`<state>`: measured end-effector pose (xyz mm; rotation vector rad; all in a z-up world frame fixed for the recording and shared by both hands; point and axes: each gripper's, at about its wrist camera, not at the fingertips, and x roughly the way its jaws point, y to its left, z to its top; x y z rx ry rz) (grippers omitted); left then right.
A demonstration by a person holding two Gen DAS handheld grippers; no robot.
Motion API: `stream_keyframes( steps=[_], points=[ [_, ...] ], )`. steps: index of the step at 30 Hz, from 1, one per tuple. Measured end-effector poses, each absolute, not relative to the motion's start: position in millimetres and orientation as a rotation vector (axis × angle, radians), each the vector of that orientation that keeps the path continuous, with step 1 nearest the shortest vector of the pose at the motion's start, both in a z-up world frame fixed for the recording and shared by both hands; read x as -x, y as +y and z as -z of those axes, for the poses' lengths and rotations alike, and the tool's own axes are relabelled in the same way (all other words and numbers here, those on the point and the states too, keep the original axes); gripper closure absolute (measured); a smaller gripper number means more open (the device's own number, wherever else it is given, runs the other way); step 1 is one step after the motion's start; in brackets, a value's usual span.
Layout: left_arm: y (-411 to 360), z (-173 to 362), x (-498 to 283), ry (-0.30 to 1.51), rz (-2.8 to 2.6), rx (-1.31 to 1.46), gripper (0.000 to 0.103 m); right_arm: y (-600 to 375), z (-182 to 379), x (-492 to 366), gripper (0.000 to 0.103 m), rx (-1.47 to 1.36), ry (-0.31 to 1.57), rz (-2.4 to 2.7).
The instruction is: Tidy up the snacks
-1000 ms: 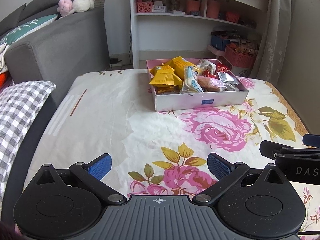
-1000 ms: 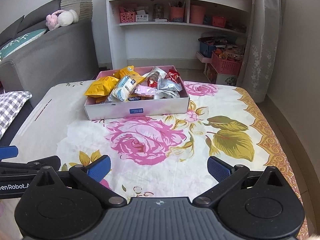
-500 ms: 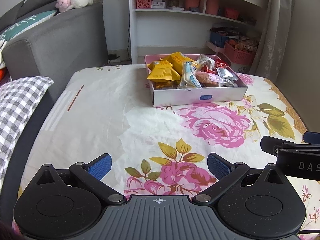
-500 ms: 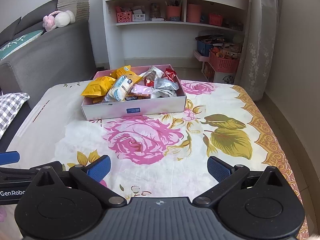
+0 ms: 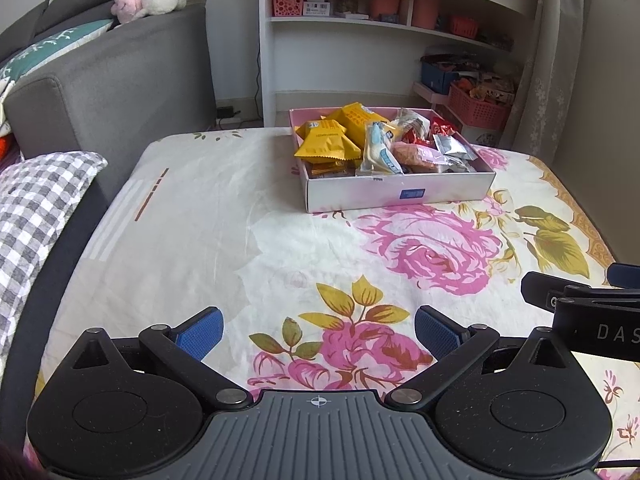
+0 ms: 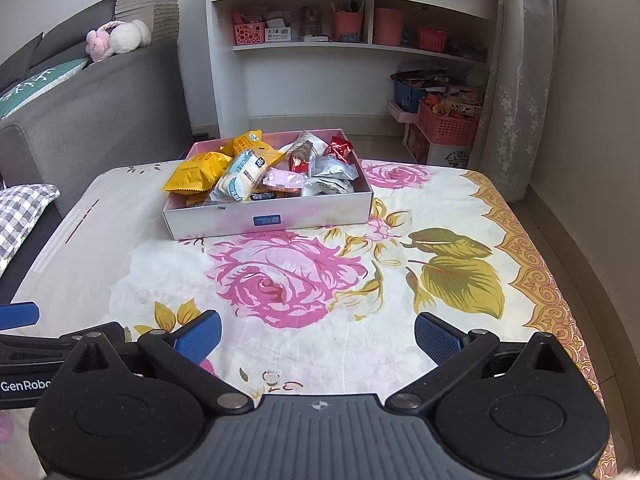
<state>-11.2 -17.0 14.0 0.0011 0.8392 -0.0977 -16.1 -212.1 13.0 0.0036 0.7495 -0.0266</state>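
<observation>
A shallow pink-and-white box (image 5: 400, 194) (image 6: 272, 218) sits at the far side of the table, full of snack packets: yellow bags (image 5: 326, 144) (image 6: 196, 170), a white-and-blue packet (image 5: 380, 152) (image 6: 242, 174), silver (image 6: 332, 168) and red (image 6: 340, 148) wrappers. My left gripper (image 5: 318, 332) is open and empty above the near edge of the table, well short of the box. My right gripper (image 6: 316, 334) is open and empty, beside it on the right; its side shows in the left wrist view (image 5: 580, 304).
The table wears a floral cloth (image 5: 420, 248) (image 6: 280, 276). A grey sofa (image 5: 112, 76) and a checked cushion (image 5: 36, 208) stand at the left. A white shelf unit (image 6: 352, 40) and pink baskets (image 6: 448, 126) are behind the table, a curtain (image 6: 520, 72) at the right.
Both grippers have drawn back slightly and risen, so the box looks a little farther off. The jaws stay open. Nothing on the table has moved.
</observation>
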Motion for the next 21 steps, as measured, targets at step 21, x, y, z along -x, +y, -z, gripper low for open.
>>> stream_keyframes(
  steps=[21],
  points=[
    [-16.3, -11.6, 11.3, 0.849, 0.097, 0.001, 0.000, -211.8, -12.9, 16.2, 0.007, -0.002, 0.750, 0.027]
  ],
)
